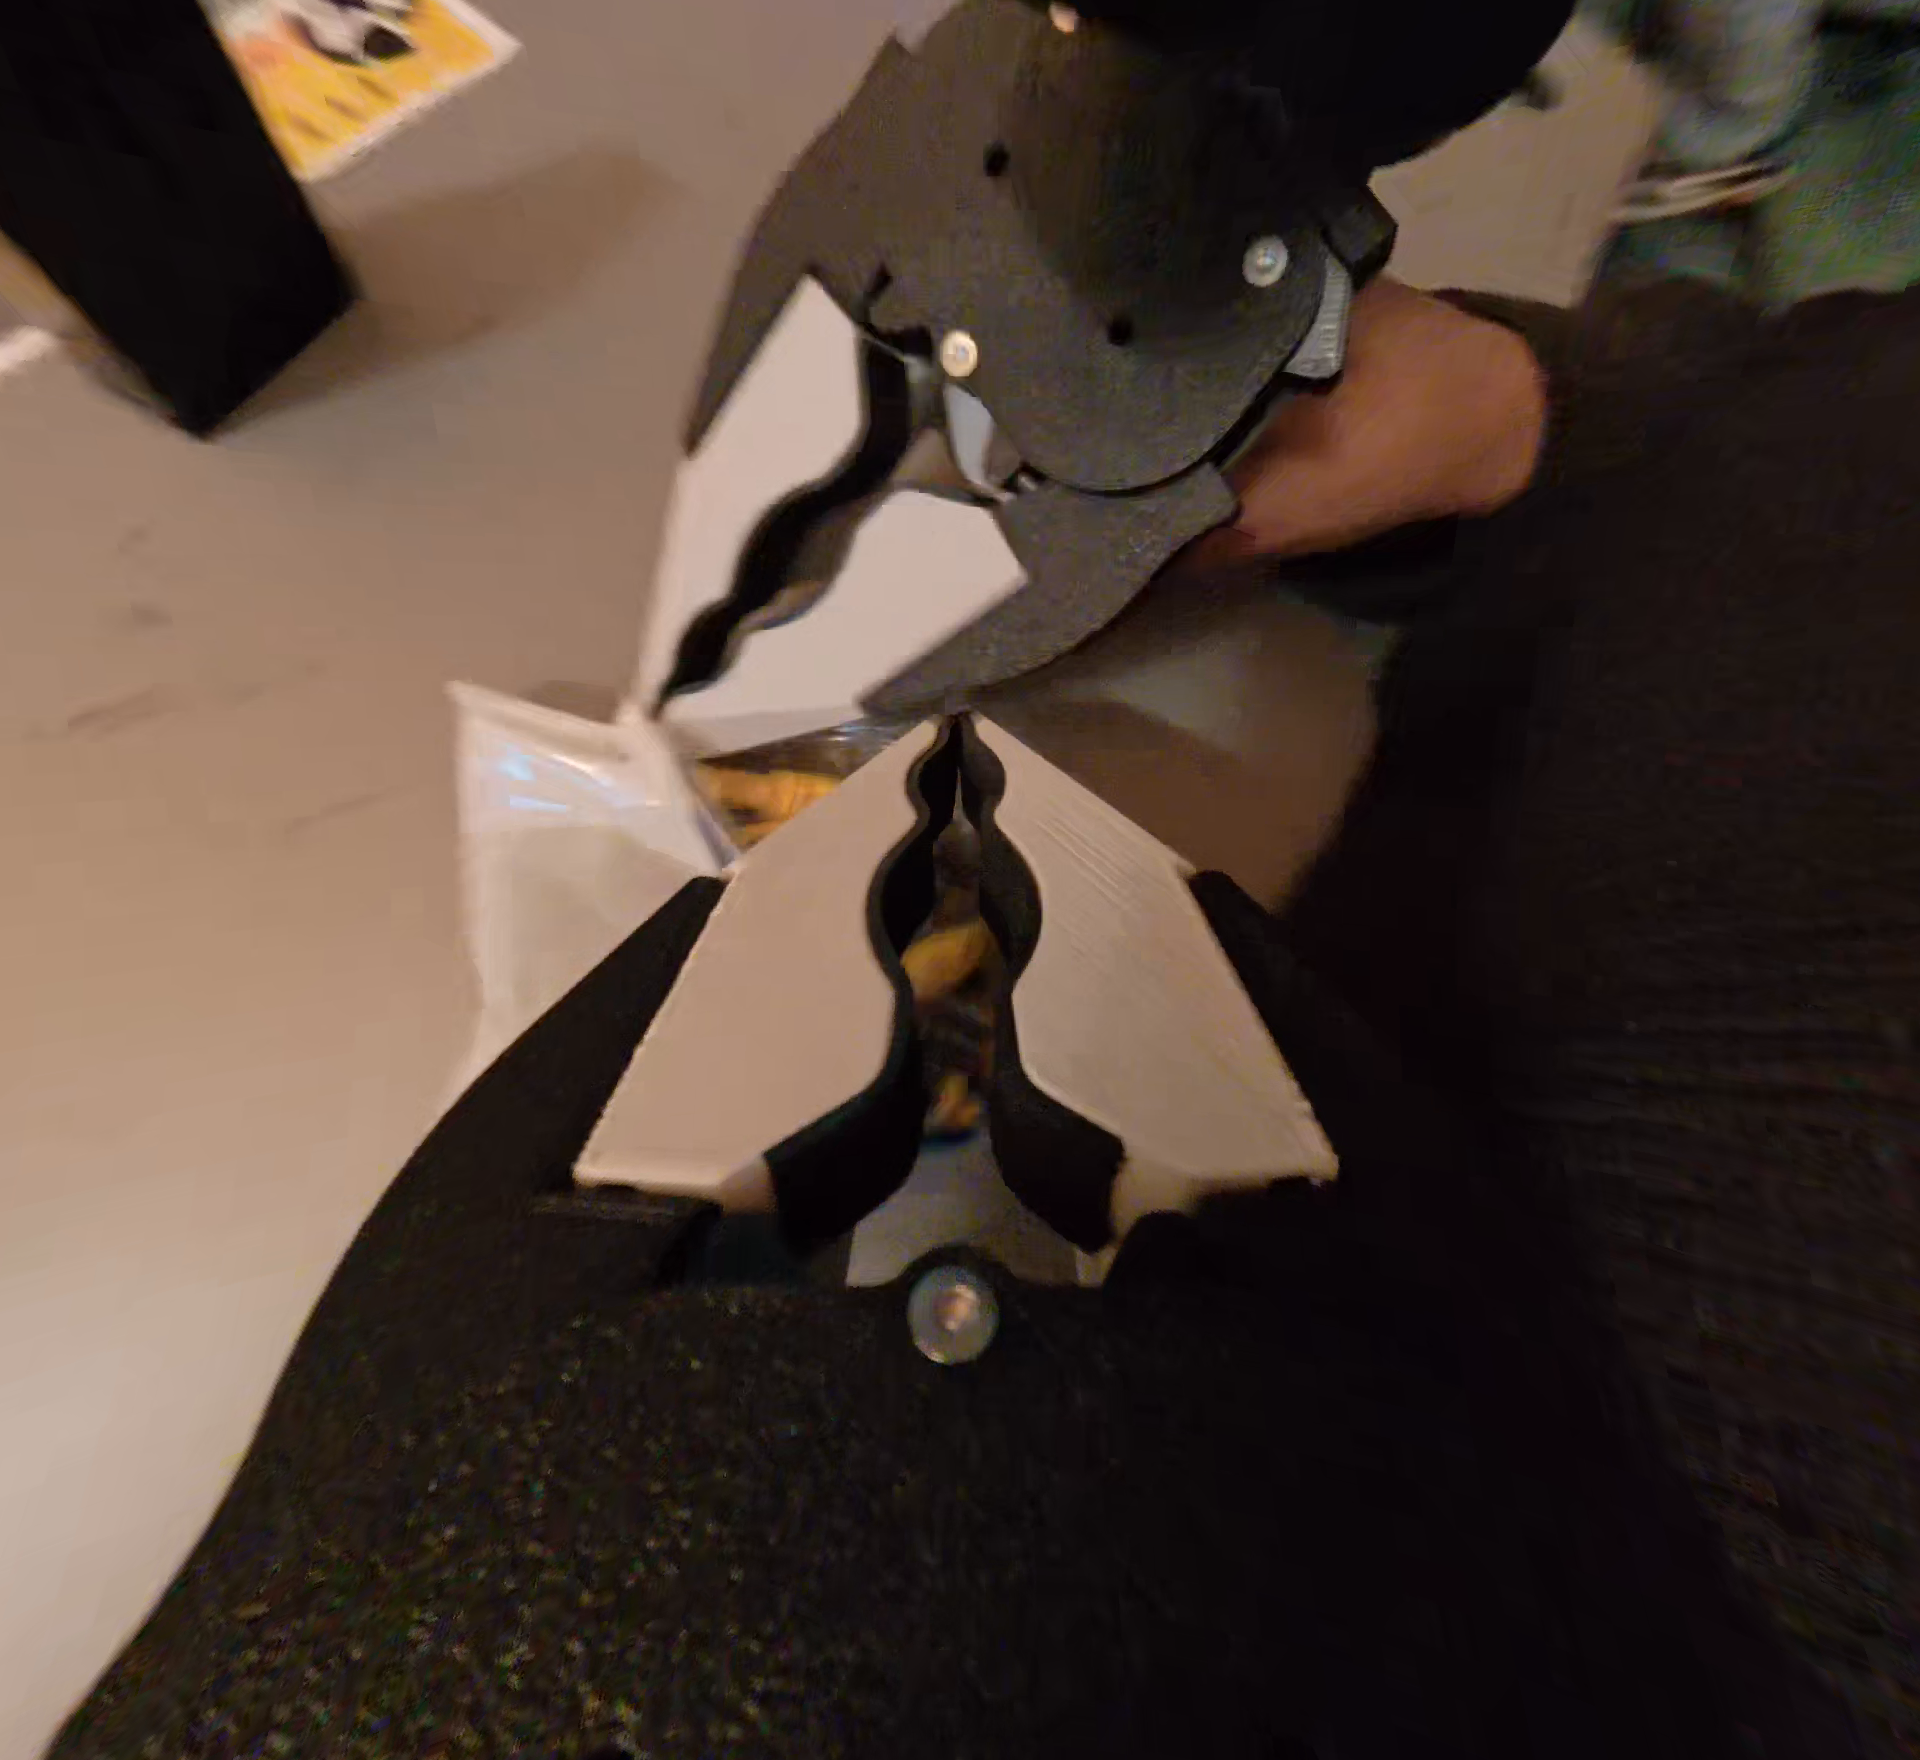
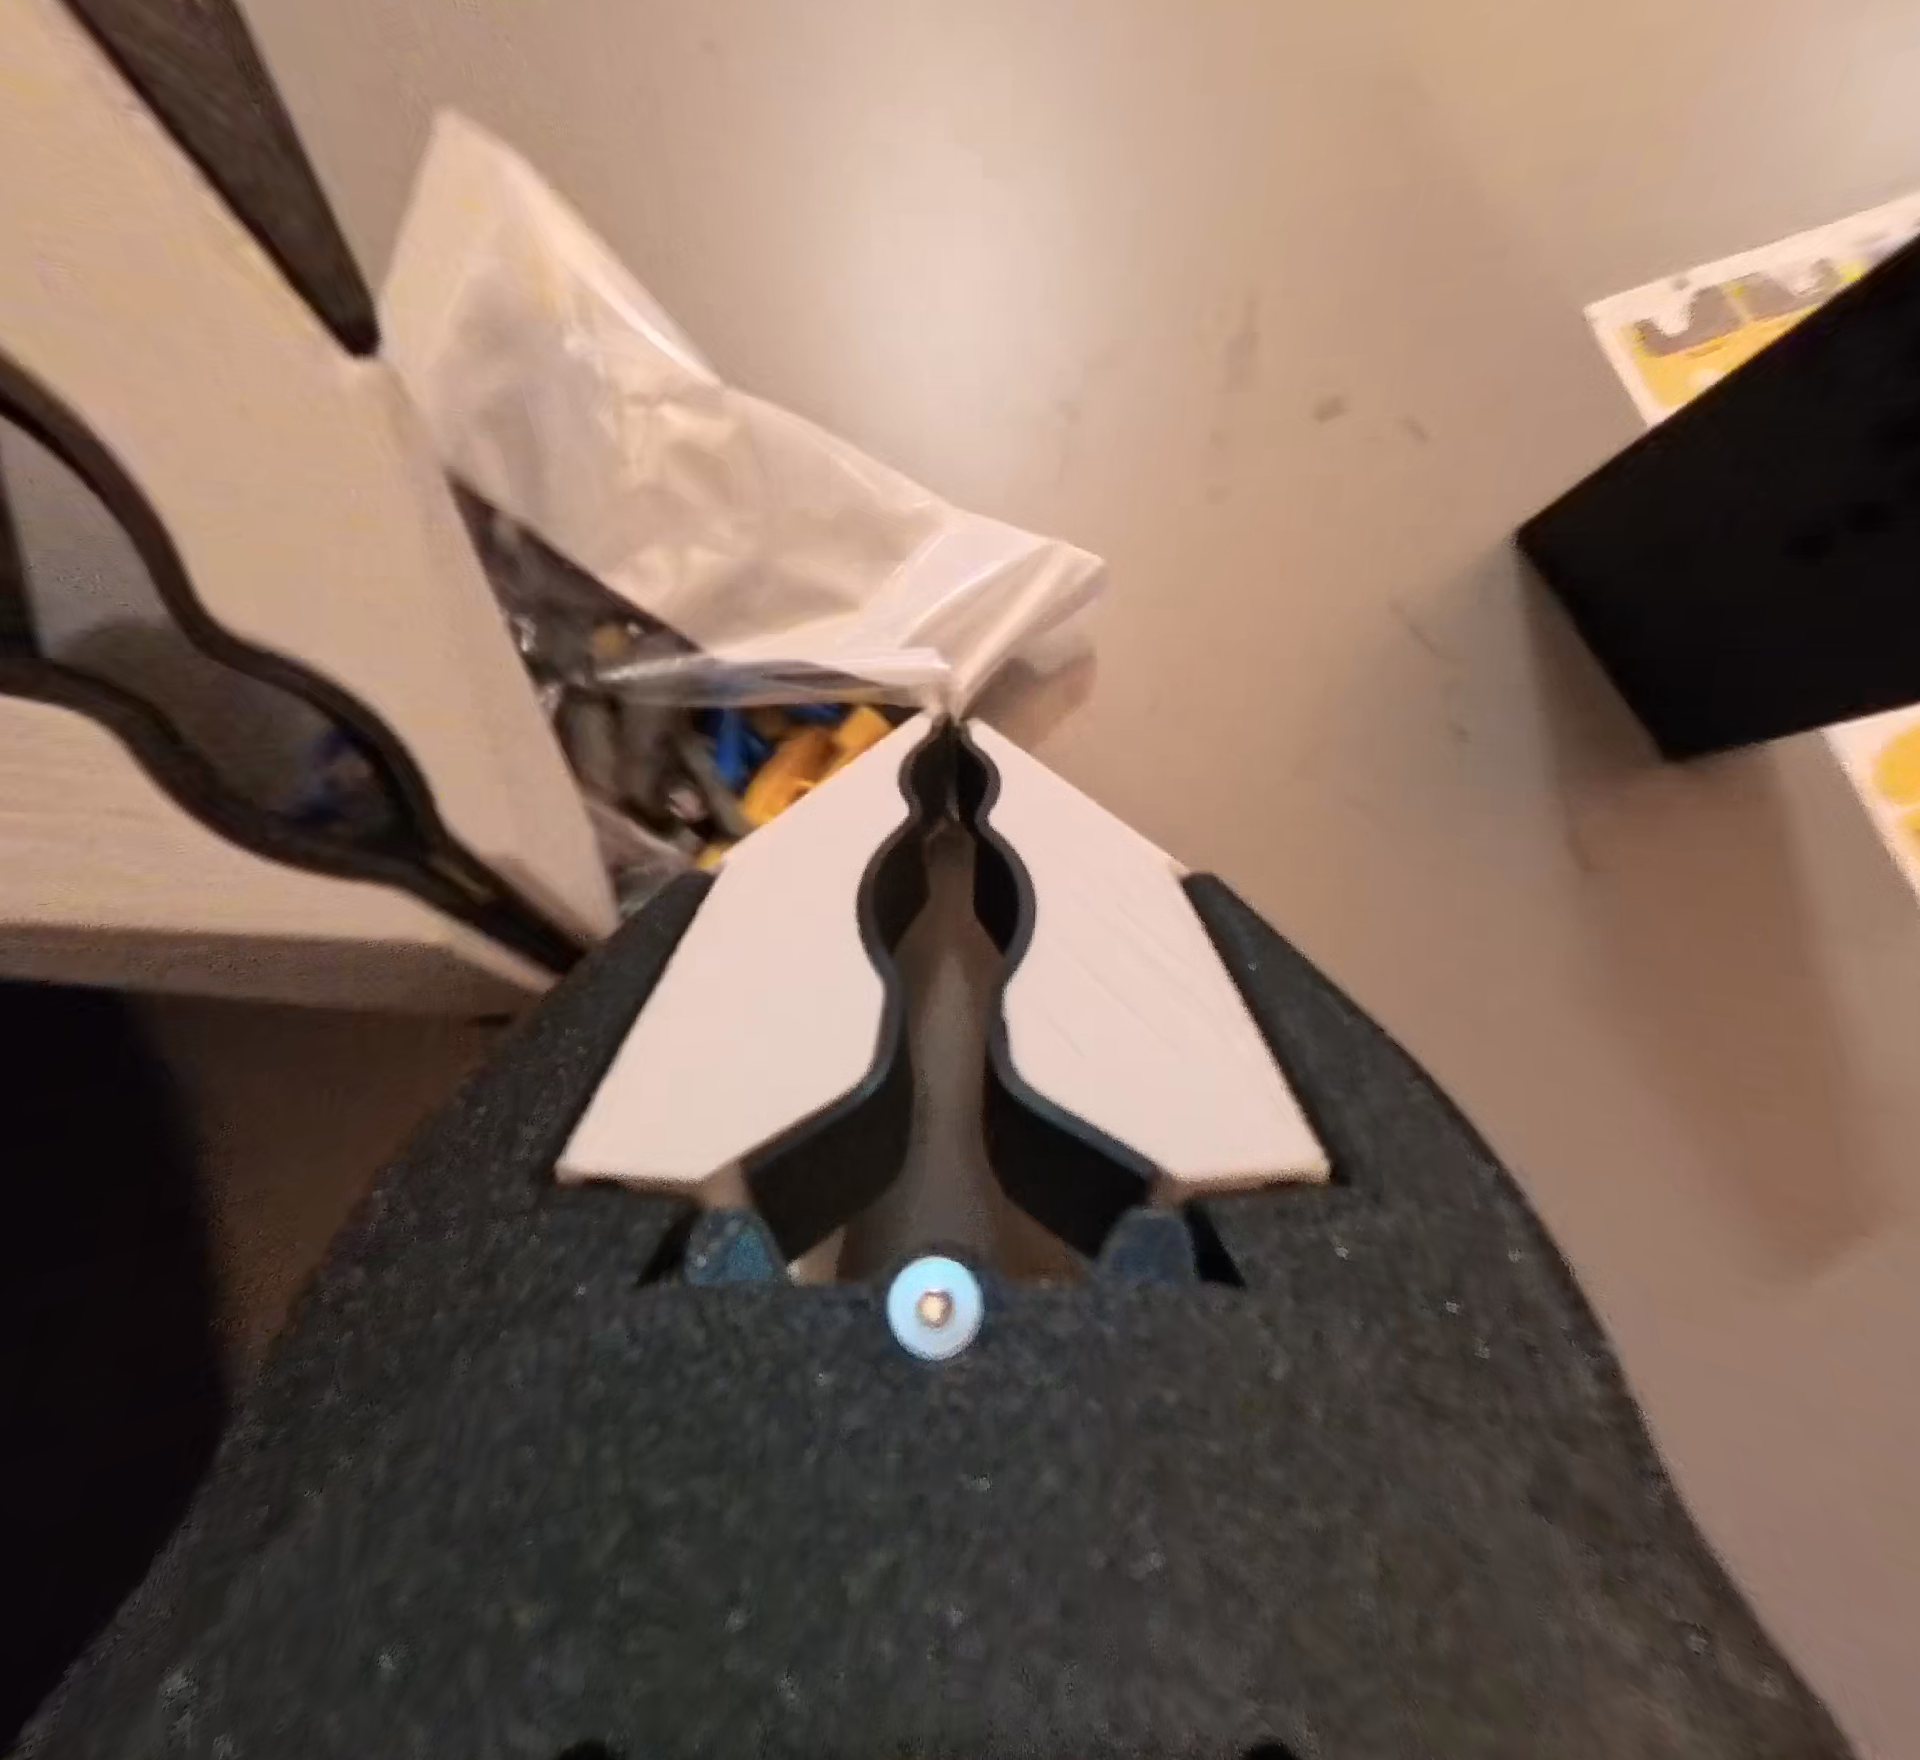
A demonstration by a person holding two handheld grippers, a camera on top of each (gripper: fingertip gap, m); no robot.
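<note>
Pinching the same clear plastic bag of small yellow, blue and dark parts (image 2: 727,505) from two sides, both hand-held grippers are working close together over a plain beige tabletop (image 2: 1299,256). The left gripper (image 1: 956,734) is showing its white fingers (image 1: 800,993) pressed nearly together, tips meeting at the bag's edge, though whether film is actually caught between them is hard to tell through the blur. The right gripper (image 2: 948,723) is closing its tips on a folded corner of the bag, the film bunching just ahead of them; in the left wrist view this same gripper (image 1: 769,702) is reaching down with a person's hand (image 1: 1382,432) behind it. The bag is lying on the table between the two tools, its mouth partly gaping and the parts heaped near the opening. Farther out, a black rectangular box (image 2: 1745,515) is standing on a yellow-and-white printed sheet (image 2: 1714,328). My judgement: the thin film is likely to slip or tear if the two tools are pulling apart unevenly, and with the mouth open the loose parts could be spilling out across the table.
</note>
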